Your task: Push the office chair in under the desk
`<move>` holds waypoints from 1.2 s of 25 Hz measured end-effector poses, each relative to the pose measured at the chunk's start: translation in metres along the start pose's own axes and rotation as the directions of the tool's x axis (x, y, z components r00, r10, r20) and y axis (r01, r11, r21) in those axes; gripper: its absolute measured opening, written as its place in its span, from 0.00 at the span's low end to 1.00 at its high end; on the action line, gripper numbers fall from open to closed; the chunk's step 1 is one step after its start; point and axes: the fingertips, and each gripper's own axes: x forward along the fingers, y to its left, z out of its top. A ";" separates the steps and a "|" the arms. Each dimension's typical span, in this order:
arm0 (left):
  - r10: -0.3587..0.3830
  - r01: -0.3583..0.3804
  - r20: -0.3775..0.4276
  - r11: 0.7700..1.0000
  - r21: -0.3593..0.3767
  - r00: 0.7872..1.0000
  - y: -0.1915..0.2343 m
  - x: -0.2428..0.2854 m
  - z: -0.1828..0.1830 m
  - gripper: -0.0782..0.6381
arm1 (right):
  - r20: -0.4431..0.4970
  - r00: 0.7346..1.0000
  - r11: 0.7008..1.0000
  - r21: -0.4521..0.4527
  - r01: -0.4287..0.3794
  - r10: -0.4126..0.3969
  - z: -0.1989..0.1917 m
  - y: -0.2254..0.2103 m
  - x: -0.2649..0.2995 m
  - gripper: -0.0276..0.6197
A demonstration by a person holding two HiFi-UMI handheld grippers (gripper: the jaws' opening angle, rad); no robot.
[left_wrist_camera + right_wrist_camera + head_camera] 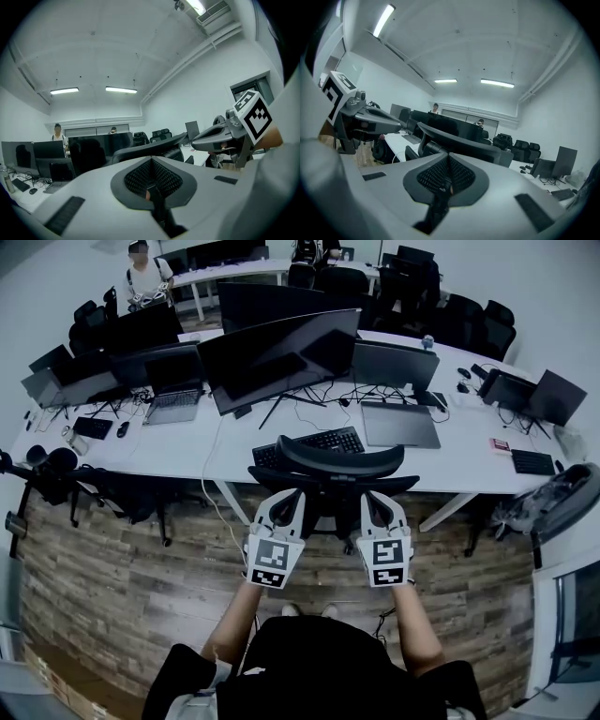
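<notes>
Currently, at the far left of the head view, I see a black chair against the long white desk. On the desk top above it are a small keyboard, a mouse and an open laptop. Moving right, a wide curved monitor stands near the desk's middle, with a black keyboard lying in front of it.

The office chair stands just below that keyboard with its back toward me. Its headrest overlaps the desk's near edge from this angle. The chair stands on a wood-plank floor.

My left gripper points at the left side of the chair back. Its own view shows the two jaws pressed together with nothing between them, and the headrest curving across just beyond. My right gripper is level with it and near it, aimed at the right side of the back. Its jaws are likewise closed on nothing. Both tips overlap the lower edge of the backrest from above, but I cannot tell whether they actually touch it.

Further right on the desk lie a dark laptop, two small monitors and another keyboard.
</notes>
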 end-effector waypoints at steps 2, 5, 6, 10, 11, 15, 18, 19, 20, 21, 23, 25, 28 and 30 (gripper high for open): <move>0.000 0.000 0.009 1.000 -0.007 1.000 -0.002 -0.001 0.004 0.13 | 0.003 1.000 1.000 0.004 -0.003 0.003 0.000 0.000 -0.002 0.08; -0.010 0.012 0.034 0.998 -0.055 0.999 -0.003 -0.005 0.011 0.13 | 0.007 1.000 1.000 0.013 -0.003 0.003 0.000 -0.001 -0.005 0.08; -0.012 0.015 0.041 0.998 -0.068 0.999 -0.003 -0.006 0.013 0.13 | 0.007 1.000 1.000 0.019 -0.002 0.002 0.000 -0.002 -0.005 0.08; 0.001 0.002 0.049 0.998 -0.064 0.999 -0.003 -0.009 0.017 0.13 | 0.004 1.000 1.000 0.021 0.010 -0.010 -0.002 -0.005 -0.009 0.08; 0.004 -0.001 0.048 0.998 -0.061 0.999 -0.003 -0.009 0.017 0.13 | 0.002 1.000 1.000 0.020 0.011 -0.011 -0.003 -0.005 -0.010 0.08; 0.009 -0.007 0.046 0.998 -0.056 0.999 -0.005 -0.011 0.017 0.13 | 0.002 1.000 1.000 0.017 0.008 -0.008 -0.003 -0.004 -0.013 0.08; 0.012 -0.009 0.046 0.999 -0.050 0.999 -0.006 -0.012 0.020 0.13 | 0.007 1.000 1.000 0.016 0.005 -0.005 -0.002 -0.005 -0.015 0.08; 0.012 -0.010 0.046 0.999 -0.049 0.999 -0.007 -0.012 0.020 0.13 | 0.008 1.000 1.000 0.017 0.004 -0.005 -0.001 -0.006 -0.016 0.08; 0.013 -0.011 0.046 0.999 -0.049 0.999 -0.008 -0.012 0.020 0.13 | 0.009 1.000 1.000 0.018 0.004 -0.004 -0.001 -0.006 -0.017 0.08; 0.013 -0.011 0.047 0.999 -0.049 0.999 -0.008 -0.013 0.021 0.13 | 0.011 1.000 1.000 0.019 0.003 -0.003 -0.001 -0.006 -0.017 0.08; 0.014 -0.012 0.047 0.999 -0.048 0.999 -0.008 -0.014 0.021 0.13 | 0.015 1.000 1.000 0.017 0.002 -0.002 0.001 -0.005 -0.019 0.08; 0.014 -0.012 0.048 0.999 -0.043 0.999 -0.009 -0.016 0.022 0.13 | 0.018 1.000 1.000 0.016 0.001 -0.002 0.002 -0.004 -0.020 0.08; 0.017 -0.014 0.050 0.999 -0.043 0.999 -0.010 -0.016 0.022 0.13 | 0.021 1.000 1.000 0.014 0.003 -0.003 0.002 -0.005 -0.022 0.08; 0.020 -0.018 0.047 0.999 -0.044 0.999 -0.010 -0.017 0.021 0.13 | 0.021 1.000 1.000 0.012 0.001 -0.001 0.001 -0.004 -0.023 0.08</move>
